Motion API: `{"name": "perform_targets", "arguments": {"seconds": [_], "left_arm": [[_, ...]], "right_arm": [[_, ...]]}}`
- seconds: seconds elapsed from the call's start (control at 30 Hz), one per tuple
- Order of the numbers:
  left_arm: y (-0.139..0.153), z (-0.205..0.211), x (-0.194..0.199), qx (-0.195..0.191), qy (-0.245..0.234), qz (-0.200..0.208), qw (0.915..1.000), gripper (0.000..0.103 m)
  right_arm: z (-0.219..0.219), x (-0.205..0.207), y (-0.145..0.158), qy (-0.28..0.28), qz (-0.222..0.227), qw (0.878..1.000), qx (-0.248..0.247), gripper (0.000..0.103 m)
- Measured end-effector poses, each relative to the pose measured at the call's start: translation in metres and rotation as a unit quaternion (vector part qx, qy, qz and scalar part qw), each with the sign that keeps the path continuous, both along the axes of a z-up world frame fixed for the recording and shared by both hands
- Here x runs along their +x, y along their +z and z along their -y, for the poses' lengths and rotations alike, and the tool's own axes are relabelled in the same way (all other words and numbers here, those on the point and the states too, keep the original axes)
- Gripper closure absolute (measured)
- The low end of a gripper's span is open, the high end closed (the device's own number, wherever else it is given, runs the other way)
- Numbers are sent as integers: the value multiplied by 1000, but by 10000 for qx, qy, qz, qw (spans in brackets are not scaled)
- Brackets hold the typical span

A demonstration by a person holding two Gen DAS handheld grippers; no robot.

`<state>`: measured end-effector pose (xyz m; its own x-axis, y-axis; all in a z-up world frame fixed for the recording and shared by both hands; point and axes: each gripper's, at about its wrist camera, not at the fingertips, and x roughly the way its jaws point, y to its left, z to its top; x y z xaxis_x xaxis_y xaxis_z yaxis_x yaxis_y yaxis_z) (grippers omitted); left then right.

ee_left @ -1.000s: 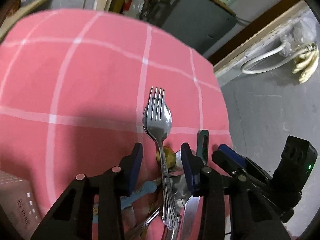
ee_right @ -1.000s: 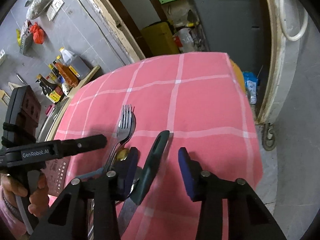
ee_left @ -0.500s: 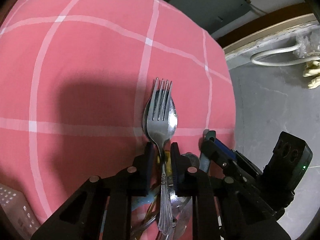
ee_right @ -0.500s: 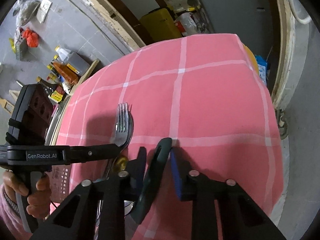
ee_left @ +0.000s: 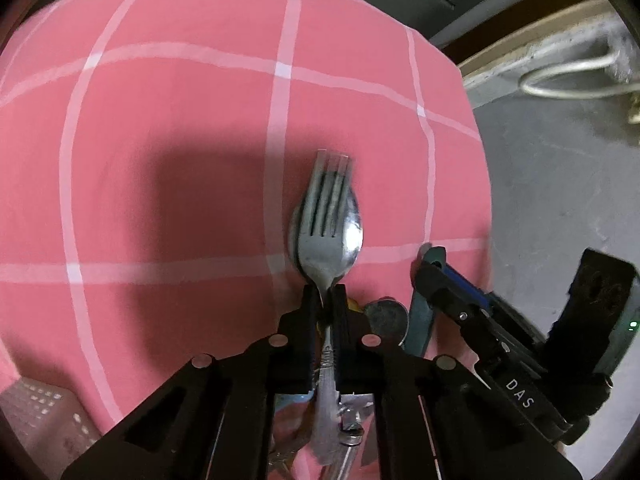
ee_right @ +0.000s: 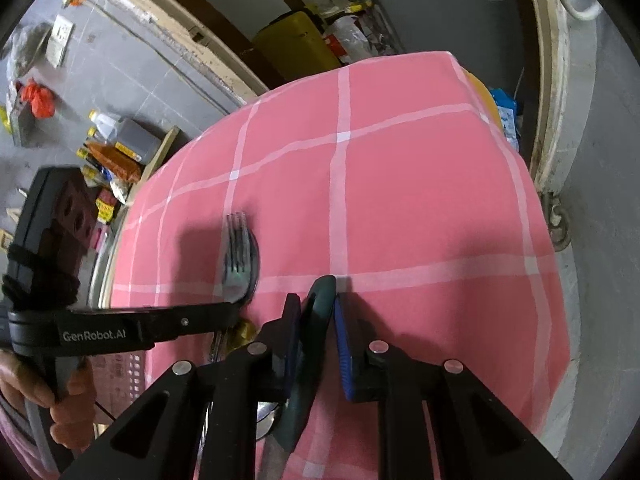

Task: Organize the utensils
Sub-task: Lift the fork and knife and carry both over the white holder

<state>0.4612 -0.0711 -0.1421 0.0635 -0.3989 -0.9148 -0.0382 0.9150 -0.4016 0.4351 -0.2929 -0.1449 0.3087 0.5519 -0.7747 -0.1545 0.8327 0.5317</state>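
Left gripper (ee_left: 325, 300) clamps the fork (ee_left: 326, 232) at its neck and right gripper (ee_right: 316, 320), just narrowed, pinches the knife (ee_right: 310, 344) handle, likely to separate them from the pile.

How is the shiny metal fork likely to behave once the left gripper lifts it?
The shiny metal fork probably stays rigid. Its polished neck looks slippery, so it may pivot in the left gripper, shut on the neck. The spoon beneath it might get dragged along.
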Motion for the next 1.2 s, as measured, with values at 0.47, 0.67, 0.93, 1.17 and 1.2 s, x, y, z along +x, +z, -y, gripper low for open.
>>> {"name": "perform_targets", "arguments": {"seconds": [0.47,0.67,0.93,1.17,1.2], "left_arm": [[16,-7,-53,-571,218,782,9951,101],[36,-13,-62,-757,506,1334,9869,101],[103,-3,-87,-920,660,2776,9540,101],[167,-17,-114,-1007,949,3734,9173,101],[176,-22,-118,-996,1007,3841,9124,101]], "right_arm": [[5,-28,18,-235,334,9990,191,90],[7,-37,30,-337,606,9974,169,90],[5,-75,88,-426,1810,9826,-32,91],[-9,-101,156,-594,2863,9563,80,92],[-14,-104,166,-601,3017,9514,95,92]]}}
